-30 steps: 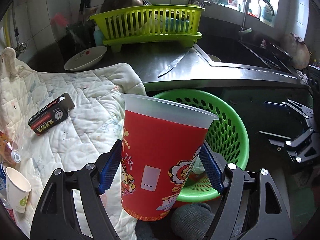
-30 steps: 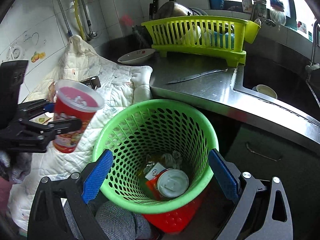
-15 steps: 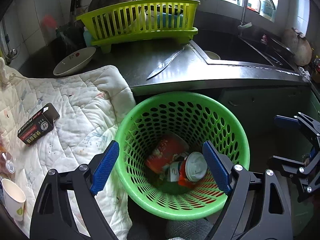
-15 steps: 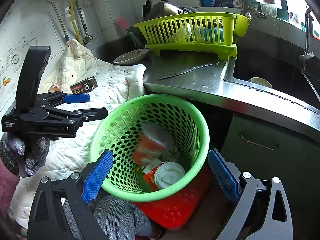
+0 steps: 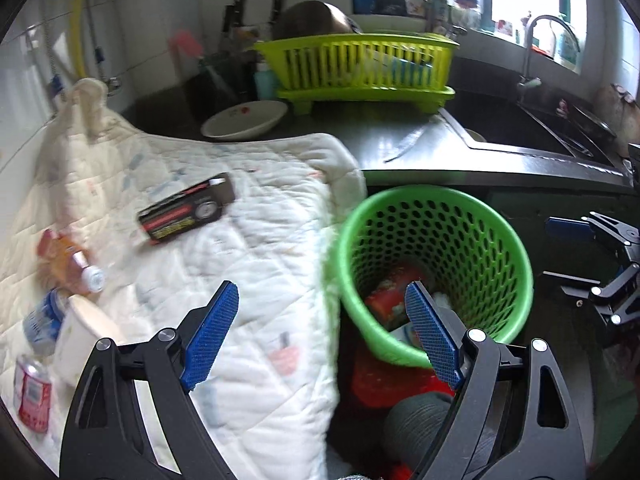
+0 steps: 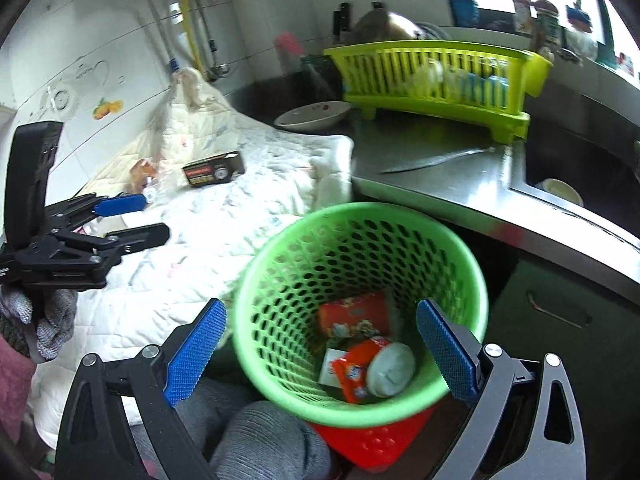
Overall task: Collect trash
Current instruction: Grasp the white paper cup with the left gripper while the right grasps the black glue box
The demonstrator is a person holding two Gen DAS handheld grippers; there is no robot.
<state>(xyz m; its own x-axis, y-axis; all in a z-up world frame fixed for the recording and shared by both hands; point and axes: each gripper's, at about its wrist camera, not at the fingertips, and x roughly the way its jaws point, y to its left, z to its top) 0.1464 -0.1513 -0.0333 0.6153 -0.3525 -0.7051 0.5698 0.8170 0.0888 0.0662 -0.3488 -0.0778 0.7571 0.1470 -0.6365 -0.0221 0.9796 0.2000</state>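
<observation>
Kitchen table, quilt (image 5: 248, 264): box (image 5: 186, 213), light, stiff, crushable; I would grip its long sides. Left tongs (image 5: 320, 334), right tongs (image 6: 320, 354) released, empty.

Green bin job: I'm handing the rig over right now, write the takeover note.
Left gripper: open, empty, over the quilt edge.
Right gripper: open, empty, above the green bin.
Done: red cup and a lidded cup lie in the bin.
Left on the quilt: black box, small bottle, paper cup, blue can, red can.
</observation>
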